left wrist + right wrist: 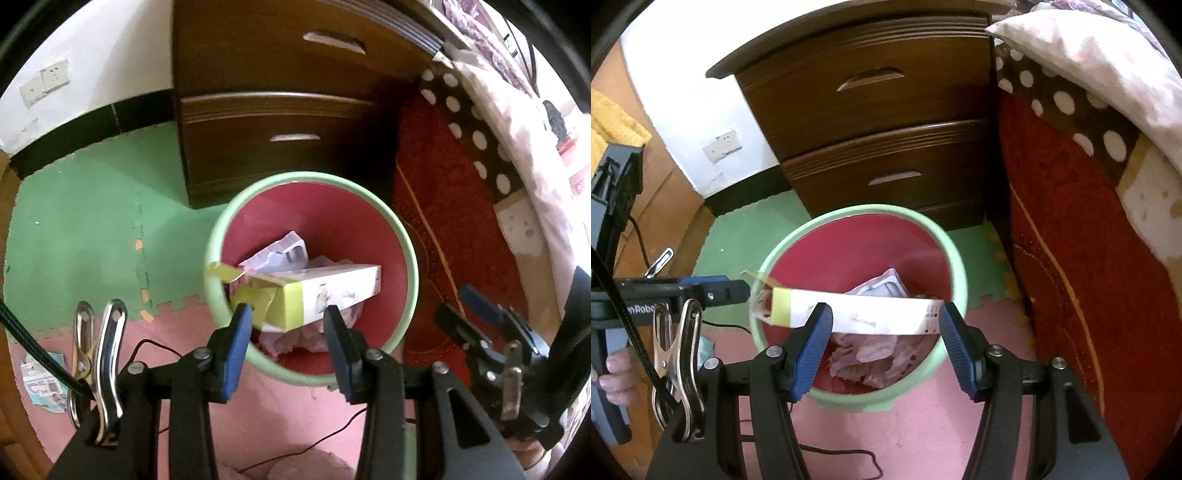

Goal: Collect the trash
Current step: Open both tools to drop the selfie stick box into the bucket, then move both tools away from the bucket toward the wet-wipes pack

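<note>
A green-rimmed bin (pixel 413 266) (pixel 960 258) with a red inside stands on the floor mat. A long white box (pixel 340 288) (pixel 879 310) with a yellow torn end lies across the trash in it, one flap over the left rim. Crumpled white packaging (pixel 280 254) (pixel 882 286) and pink tissue (pixel 871 354) lie around it. My left gripper (pixel 286 317) (pixel 738 290) hovers open over the box's yellow end, a gap showing at its right finger. My right gripper (pixel 882 319) (pixel 454 302) stands open above the bin's near right side, holding nothing.
A dark wooden dresser (pixel 277 147) (pixel 886 147) stands just behind the bin. A red patterned cover (pixel 443 221) hangs off a bed on the right. A printed wrapper (pixel 40 384) lies on the pink mat at left, and a thin black cable (pixel 849 454) runs across the floor.
</note>
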A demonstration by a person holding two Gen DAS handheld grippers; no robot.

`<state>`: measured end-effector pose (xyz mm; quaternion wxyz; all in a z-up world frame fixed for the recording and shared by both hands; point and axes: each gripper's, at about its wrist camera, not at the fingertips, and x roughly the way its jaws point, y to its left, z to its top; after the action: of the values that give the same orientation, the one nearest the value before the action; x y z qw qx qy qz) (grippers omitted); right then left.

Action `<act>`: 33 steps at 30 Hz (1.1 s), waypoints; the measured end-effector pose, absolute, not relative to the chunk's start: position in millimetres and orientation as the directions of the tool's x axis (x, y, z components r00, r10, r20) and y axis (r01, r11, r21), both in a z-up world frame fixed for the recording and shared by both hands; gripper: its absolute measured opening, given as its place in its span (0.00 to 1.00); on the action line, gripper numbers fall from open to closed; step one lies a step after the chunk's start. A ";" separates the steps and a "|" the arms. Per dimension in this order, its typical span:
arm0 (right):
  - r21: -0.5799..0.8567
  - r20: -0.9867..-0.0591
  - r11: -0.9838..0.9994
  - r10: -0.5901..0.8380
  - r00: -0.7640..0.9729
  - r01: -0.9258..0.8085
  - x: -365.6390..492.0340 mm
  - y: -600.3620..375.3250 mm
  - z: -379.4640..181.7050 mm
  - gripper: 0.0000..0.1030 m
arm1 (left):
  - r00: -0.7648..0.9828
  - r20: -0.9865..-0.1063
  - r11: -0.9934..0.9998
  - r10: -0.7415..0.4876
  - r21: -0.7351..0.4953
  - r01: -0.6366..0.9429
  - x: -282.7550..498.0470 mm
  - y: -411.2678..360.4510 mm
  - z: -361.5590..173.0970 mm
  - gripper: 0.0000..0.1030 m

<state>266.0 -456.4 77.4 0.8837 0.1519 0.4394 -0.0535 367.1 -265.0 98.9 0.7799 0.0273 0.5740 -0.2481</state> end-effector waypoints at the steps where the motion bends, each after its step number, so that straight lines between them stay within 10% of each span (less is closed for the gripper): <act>1: 0.218 -0.788 0.950 0.034 0.615 0.226 262.4 -451.3 76.6 0.59 | 0.234 -0.906 0.879 -0.353 -0.236 0.414 362.8 -258.3 101.2 0.40; 33: 0.173 -0.671 0.985 0.130 0.730 -0.016 155.6 -282.6 78.3 0.59 | 0.522 -0.853 0.986 -0.002 -0.089 -0.141 207.8 47.2 125.5 0.40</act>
<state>155.6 -282.6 78.3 0.9268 0.0780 0.3653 0.0393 207.8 47.2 125.5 0.8693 -0.0735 0.4871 0.0400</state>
